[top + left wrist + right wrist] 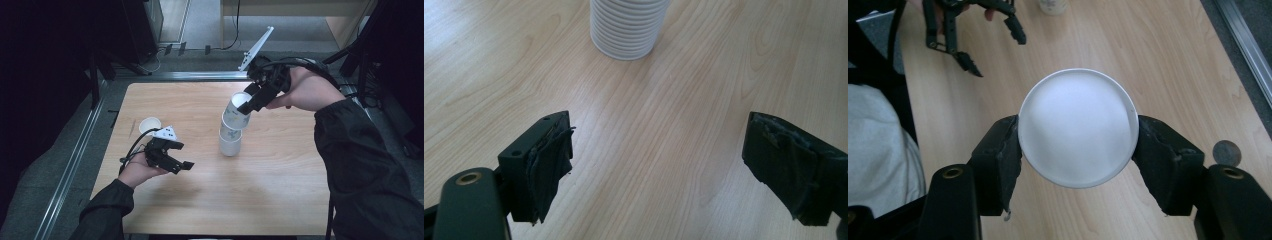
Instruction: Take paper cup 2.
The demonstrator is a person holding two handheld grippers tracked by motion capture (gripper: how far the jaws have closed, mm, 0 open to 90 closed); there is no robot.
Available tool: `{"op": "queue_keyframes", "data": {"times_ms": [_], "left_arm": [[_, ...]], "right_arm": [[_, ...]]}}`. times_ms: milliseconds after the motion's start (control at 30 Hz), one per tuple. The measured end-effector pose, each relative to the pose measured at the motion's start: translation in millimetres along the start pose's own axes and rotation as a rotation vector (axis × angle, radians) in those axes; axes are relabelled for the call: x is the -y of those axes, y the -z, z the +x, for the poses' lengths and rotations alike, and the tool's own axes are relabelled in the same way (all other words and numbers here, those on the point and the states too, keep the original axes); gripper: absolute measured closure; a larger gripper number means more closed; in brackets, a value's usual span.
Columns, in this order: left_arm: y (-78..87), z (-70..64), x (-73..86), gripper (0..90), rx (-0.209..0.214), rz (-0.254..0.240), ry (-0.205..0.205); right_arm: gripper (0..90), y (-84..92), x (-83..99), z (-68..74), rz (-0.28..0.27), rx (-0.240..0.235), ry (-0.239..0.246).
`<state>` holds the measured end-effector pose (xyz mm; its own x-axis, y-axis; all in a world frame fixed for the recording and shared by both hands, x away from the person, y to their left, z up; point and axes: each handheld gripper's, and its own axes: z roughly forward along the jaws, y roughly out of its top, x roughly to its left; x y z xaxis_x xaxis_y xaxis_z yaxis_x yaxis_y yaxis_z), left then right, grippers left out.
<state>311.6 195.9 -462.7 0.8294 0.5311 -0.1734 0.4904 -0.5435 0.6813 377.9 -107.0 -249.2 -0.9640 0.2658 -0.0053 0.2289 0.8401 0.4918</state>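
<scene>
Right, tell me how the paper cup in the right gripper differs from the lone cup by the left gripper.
The held paper cup is tilted and clamped between the right gripper jaws atop the cup stack; the lone cup stands upright on the table, untouched. The held cup shows a printed pattern on its side; no pattern can be made out on the lone cup. The lone cup sits behind the left gripper, whose jaws are open. Both are white inside, mouths open upward.
</scene>
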Motion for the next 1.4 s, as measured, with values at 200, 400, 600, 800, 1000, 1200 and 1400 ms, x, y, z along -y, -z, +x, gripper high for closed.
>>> {"op": "queue_keyframes", "data": {"times_ms": [200, 400, 600, 800, 1000, 1200, 1400], "left_arm": [[3.2, -0.7, -1.8, 12.8, 0.023, -0.039, 0.013], [6.1, -3.7, -3.6, 12.4, 0.047, -0.078, 0.01], [6.4, -6.2, -6.6, 10.5, 0.073, -0.101, 0.006], [6.0, -12.7, -11.1, 10.0, 0.108, -0.139, -0.028], [2.3, -16.1, -16.3, 9.0, 0.152, -0.165, -0.034], [-5.6, -20.7, -20.0, 8.0, 0.2, -0.163, -0.061], [-13.6, -25.9, -21.7, 8.1, 0.231, -0.164, -0.09]], "right_arm": [[37.6, -0.2, 16.5, 17.1, -0.051, -0.027, 0.013], [37.6, -15.5, 38.8, 25.3, -0.086, -0.066, -0.002], [37.6, -37.8, 59.1, 35.5, -0.133, -0.099, 0.011], [37.6, -61.9, 79.1, 42.0, -0.19, -0.143, -0.009], [37.6, -89.4, 101.3, 42.6, -0.244, -0.169, -0.05], [37.6, -110.0, 116.3, 42.8, -0.289, -0.215, -0.101], [37.6, -122.8, 122.7, 45.5, -0.354, -0.247, -0.117]]}}
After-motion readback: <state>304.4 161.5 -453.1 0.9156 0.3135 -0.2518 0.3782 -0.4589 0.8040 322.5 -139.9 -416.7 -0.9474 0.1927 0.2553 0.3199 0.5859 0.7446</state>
